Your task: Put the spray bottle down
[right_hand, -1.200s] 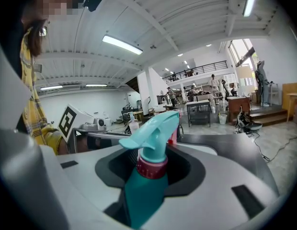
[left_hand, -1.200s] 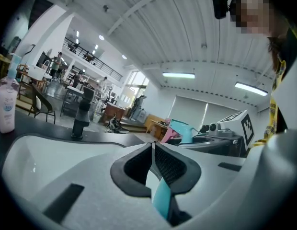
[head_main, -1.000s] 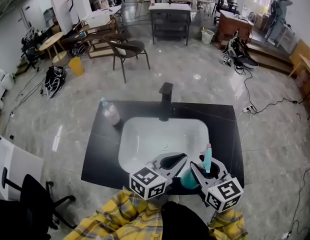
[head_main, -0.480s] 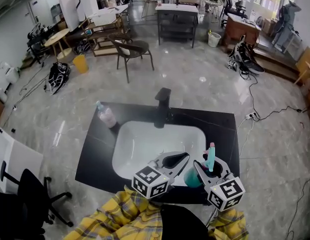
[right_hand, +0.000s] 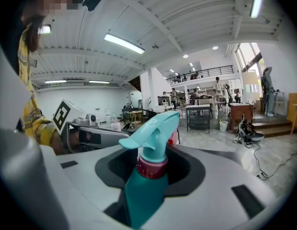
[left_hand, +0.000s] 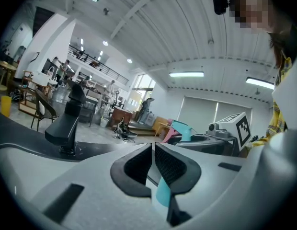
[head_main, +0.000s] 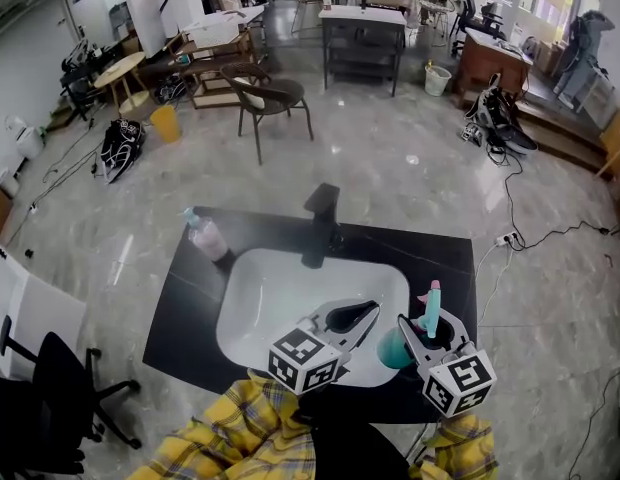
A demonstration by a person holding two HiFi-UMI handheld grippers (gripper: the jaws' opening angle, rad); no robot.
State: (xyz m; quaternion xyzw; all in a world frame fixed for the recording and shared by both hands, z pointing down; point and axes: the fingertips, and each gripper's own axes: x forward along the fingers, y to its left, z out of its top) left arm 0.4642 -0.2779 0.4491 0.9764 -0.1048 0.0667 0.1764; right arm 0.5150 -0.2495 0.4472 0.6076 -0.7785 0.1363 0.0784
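A teal spray bottle (head_main: 393, 349) with a pink-tipped trigger head stands upright between the jaws of my right gripper (head_main: 422, 336), which is shut on it just below the neck. It hangs over the front right corner of the white sink (head_main: 280, 288). In the right gripper view the spray bottle (right_hand: 147, 178) fills the space between the jaws of the right gripper (right_hand: 153, 152). My left gripper (head_main: 366, 314) is beside it to the left, over the sink's front rim, shut and holding nothing. The left gripper (left_hand: 153, 150) shows its pads nearly touching.
The sink sits in a black countertop (head_main: 190, 308) with a black faucet (head_main: 320, 213) at the back. A pinkish pump bottle (head_main: 205, 236) stands at the counter's back left. The faucet (left_hand: 67, 123) is ahead and left of the left gripper. Chairs, tables and cables lie on the floor beyond.
Both grippers have drifted a little to the right along the sink's front, the bottle still held upright. The head view has shifted too, with the counter sliding left in the picture.
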